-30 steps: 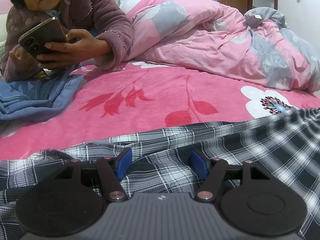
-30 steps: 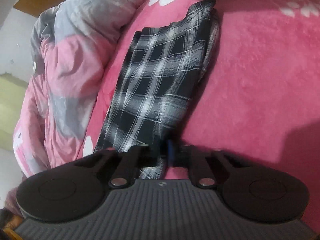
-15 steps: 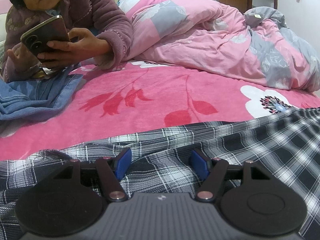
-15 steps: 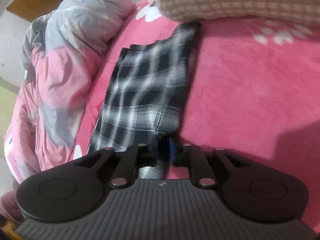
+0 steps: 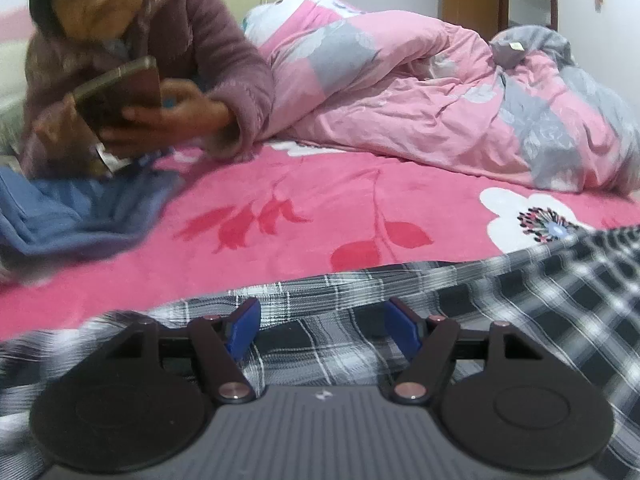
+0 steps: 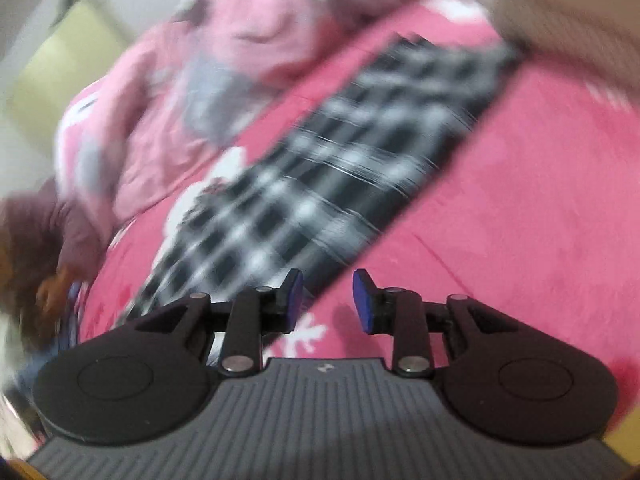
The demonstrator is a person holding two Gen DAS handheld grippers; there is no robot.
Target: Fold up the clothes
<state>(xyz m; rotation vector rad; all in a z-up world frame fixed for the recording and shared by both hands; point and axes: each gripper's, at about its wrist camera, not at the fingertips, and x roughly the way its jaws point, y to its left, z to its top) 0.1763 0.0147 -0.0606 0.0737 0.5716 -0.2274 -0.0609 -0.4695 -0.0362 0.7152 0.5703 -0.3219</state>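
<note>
Since a second ago the right gripper has been opened: its blue pads, then pressed together on the near end of the plaid garment, are now spread with nothing between them, and the end of the cloth has been let go. The right view is heavily blurred and has swung, so that the garment, seen before running almost straight away from the camera, is now seen as a long folded strip laid diagonally, its long axis running from lower left beside the gripper to upper right. The near end lies just beside and partly behind the left pad; whether they touch cannot be told. The garment is laid flat on the pink blanket, with the bunched pink and grey quilt along its far side. In the left view little is changed: the left gripper is held low over the plaid garment, its fingers spread wide, and the cloth is spread beneath and between them without being pinched. There the garment is stretched across the frame from left to right over the blanket. Beyond it a blue cloth is heaped at the left, and a person in a purple jacket is seen holding a phone.
</note>
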